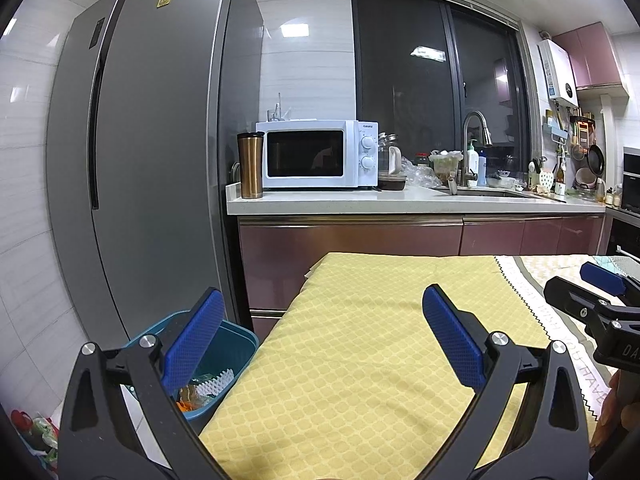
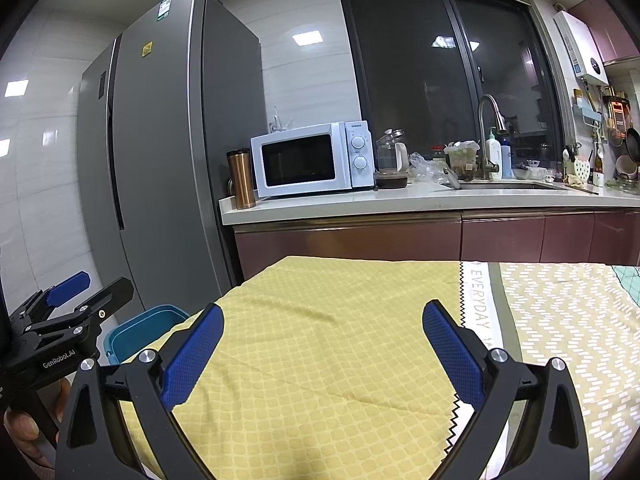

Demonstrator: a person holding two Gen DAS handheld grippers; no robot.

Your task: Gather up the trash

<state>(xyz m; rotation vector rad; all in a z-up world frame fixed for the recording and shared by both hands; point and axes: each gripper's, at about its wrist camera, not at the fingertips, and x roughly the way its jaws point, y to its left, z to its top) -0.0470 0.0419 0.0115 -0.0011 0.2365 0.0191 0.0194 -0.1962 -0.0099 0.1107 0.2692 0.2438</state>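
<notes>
A blue trash bin [image 1: 236, 344] stands on the floor at the table's left edge, holding a white ridged wrapper [image 1: 214, 386] and orange scraps [image 1: 188, 400]. My left gripper [image 1: 324, 320] hovers open over the yellow cloth [image 1: 360, 340], its left finger in front of the bin, nothing between its blue pads. My right gripper [image 2: 324, 324] is also open and empty above the same yellow cloth [image 2: 328, 340]. Each gripper shows in the other's view: the right gripper [image 1: 600, 296] at the right edge, the left gripper [image 2: 76, 296] at the left edge. The bin [image 2: 140, 334] sits below the left gripper.
A grey fridge [image 1: 152, 140] stands behind the bin. The counter [image 1: 400, 200] beyond the table carries a white microwave [image 1: 320, 154], a copper tumbler [image 1: 250, 164], a kettle, bags and a sink with a tap [image 1: 476, 136]. A patterned beige cloth [image 2: 568, 320] covers the table's right part. Coloured packets [image 1: 36, 432] lie on the floor lower left.
</notes>
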